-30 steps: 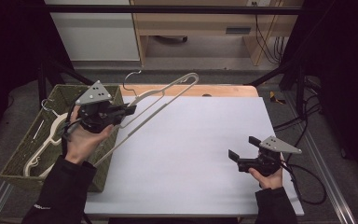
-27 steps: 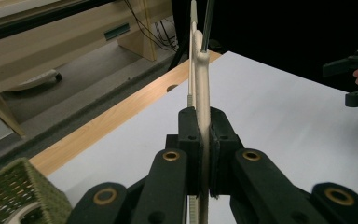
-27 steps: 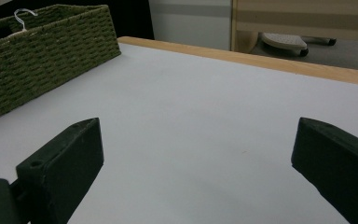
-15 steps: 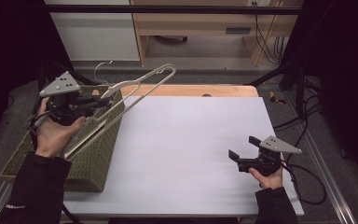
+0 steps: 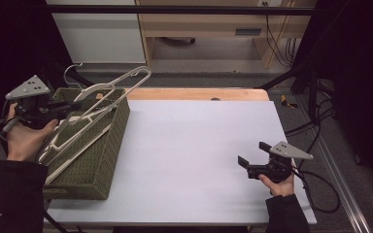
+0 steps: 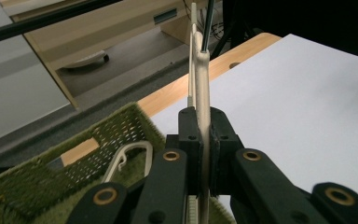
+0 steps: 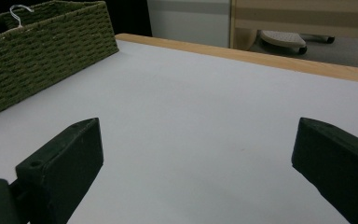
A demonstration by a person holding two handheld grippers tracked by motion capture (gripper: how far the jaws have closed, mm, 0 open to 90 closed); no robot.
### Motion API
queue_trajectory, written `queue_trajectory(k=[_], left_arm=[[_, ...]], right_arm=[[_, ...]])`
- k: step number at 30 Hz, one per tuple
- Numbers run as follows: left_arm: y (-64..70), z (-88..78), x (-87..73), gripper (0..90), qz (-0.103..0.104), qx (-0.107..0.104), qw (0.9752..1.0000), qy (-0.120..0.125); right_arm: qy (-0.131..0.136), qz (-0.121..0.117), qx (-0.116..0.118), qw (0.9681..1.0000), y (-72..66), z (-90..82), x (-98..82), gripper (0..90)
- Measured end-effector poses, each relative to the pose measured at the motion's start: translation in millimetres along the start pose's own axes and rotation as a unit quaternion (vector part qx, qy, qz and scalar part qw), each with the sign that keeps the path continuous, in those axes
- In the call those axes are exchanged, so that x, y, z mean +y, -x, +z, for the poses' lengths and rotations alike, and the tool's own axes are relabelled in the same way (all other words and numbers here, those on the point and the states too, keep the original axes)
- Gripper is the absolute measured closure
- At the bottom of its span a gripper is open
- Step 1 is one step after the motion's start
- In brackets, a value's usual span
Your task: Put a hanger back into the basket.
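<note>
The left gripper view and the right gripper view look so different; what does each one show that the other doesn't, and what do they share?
The left gripper view shows the left gripper shut on a pale wooden hanger, held edge-on, with another hanger lying in the basket below.

The right gripper view shows the right gripper with jaws wide apart and nothing between them, low over the table.

Both show the green woven basket, the white table with its wooden far edge, and the floor beyond.
</note>
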State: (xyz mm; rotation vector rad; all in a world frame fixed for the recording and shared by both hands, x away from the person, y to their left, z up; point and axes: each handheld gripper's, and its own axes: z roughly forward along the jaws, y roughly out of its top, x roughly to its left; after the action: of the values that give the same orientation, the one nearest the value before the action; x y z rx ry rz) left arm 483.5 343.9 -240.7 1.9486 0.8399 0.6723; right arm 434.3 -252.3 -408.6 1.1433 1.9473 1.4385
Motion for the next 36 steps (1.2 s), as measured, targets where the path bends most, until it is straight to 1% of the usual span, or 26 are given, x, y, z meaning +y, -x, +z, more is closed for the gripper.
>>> queue_trajectory(k=[1, 2, 5, 10, 12, 15, 17, 22, 27, 31, 33, 36], left_arm=[[-4.6, -0.7, -3.0, 85.8, 0.0, 0.003, 1.0, 0.002], [-8.4, -2.0, -6.4, 85.8, -0.006, 0.003, 1.0, -0.003], [-20.7, -4.4, -16.9, 85.8, -0.013, 0.004, 0.9999, -0.011], [-31.6, -5.3, -27.4, 85.8, -0.017, 0.006, 0.9996, -0.02], [-36.5, -4.8, -32.7, 85.8, -0.024, 0.008, 0.9995, -0.02], [-42.7, -4.1, -38.3, 85.8, -0.027, 0.008, 0.9992, -0.027], [-47.5, -3.1, -43.1, 85.8, -0.033, 0.009, 0.9989, -0.031], [-54.5, -0.9, -52.1, 85.8, -0.04, 0.01, 0.9986, -0.034], [-61.5, 0.4, -62.4, 85.8, -0.046, 0.022, 0.9978, -0.042], [-67.4, -1.6, -70.8, 85.8, -0.054, 0.023, 0.9972, -0.047], [-68.0, -1.3, -74.0, 85.8, -0.059, 0.024, 0.9968, -0.048], [-69.0, 0.0, -79.4, 85.8, -0.063, 0.025, 0.996, -0.058]], right_arm=[[0.0, 0.0, 0.0, 1.0, 0.0, 0.1, 0.0, 2.5], [0.0, 0.0, 0.0, 1.0, 0.1, 0.2, -0.1, 2.5], [0.0, -0.002, 0.002, 1.0, 0.2, 0.4, -0.2, 2.4], [-0.001, -0.002, -0.001, 1.0, 0.0, 1.0, -0.3, 2.4], [-0.001, -0.001, 0.0, 1.0, -0.1, 1.0, -0.4, 2.4], [-0.001, -0.001, 0.0, 1.0, 0.0, 0.7, -0.3, 2.3], [-0.001, 0.0, 0.0, 1.0, 0.0, 0.7, -0.3, 2.3], [-0.003, -0.002, -0.001, 1.0, 0.2, 1.2, -0.6, 2.3], [-0.003, -0.003, -0.002, 1.0, 0.4, 1.1, -0.6, 2.2], [-0.004, -0.001, -0.002, 1.0, 0.4, 1.2, -0.8, 2.2], [-0.004, -0.002, 0.0, 1.0, 0.3, 1.5, -1.0, 2.2], [-0.004, -0.003, 0.0, 1.0, 0.4, 1.8, -1.1, 2.1]])
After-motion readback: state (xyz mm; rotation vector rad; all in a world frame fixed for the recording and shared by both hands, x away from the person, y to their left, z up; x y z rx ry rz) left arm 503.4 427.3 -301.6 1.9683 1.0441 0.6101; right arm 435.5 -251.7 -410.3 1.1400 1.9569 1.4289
